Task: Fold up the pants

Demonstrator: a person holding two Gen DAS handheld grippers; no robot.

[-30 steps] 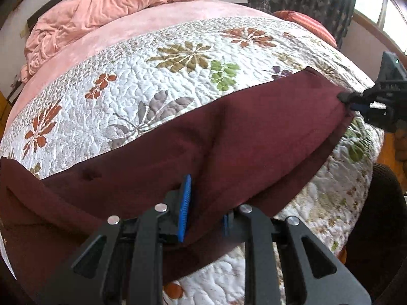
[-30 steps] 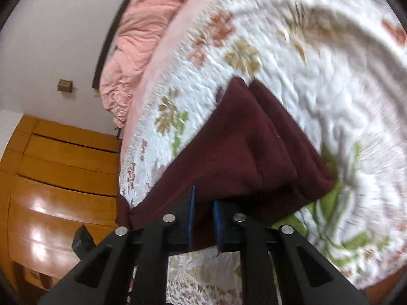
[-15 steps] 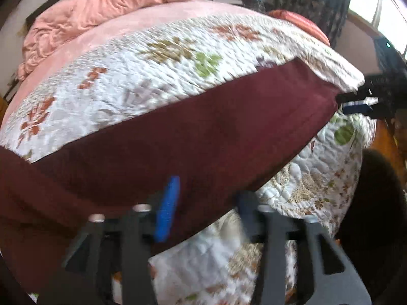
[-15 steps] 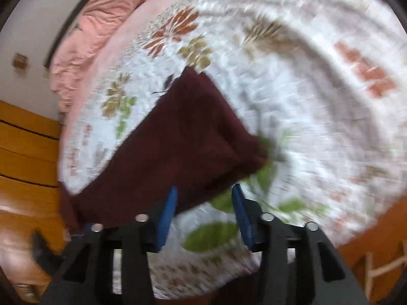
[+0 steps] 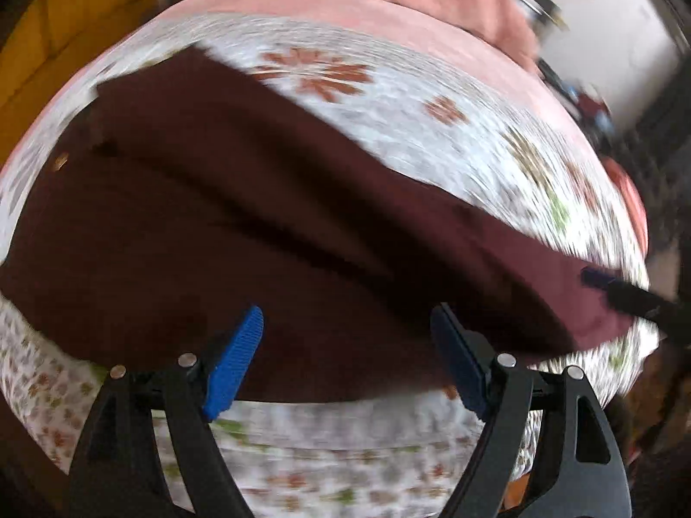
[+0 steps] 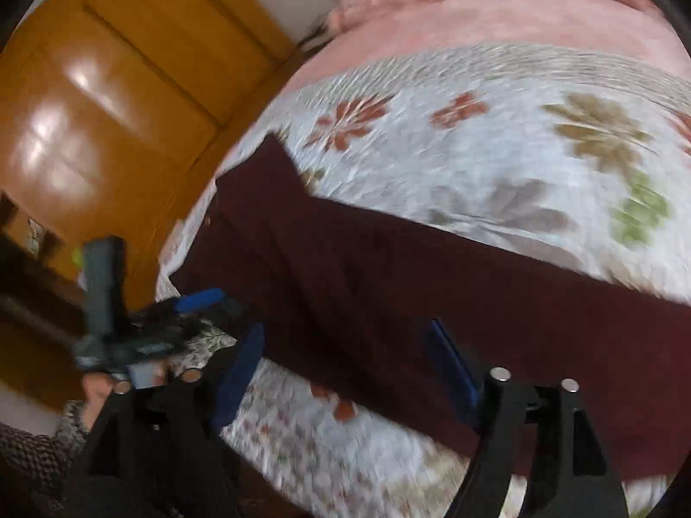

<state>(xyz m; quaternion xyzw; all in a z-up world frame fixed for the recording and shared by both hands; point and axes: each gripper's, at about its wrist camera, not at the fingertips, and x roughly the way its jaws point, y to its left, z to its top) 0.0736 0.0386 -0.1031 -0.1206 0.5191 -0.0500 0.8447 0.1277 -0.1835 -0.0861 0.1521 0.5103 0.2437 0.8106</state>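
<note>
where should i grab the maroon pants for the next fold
Take the maroon pants at the two short ends, one hand-held gripper each, coming in from the near bed edge. They lie flat as a long band across the floral quilt, so end grips probably let one half lift over the other.

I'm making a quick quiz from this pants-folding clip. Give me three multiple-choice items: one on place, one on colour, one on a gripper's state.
1. Where do the pants lie?
A. on the floral quilt of the bed
B. on the wooden floor
C. over a chair

2. What colour are the pants?
A. grey
B. dark maroon
C. navy

3. How does the left gripper stand?
A. shut on the pants
B. shut on nothing
C. open, holding nothing

Key: 1 A, the cloth is spread across the quilt in both wrist views. 2 B, it is dark red-brown throughout. 3 C, its blue pads stand wide apart above the cloth, having just been opening.
</note>
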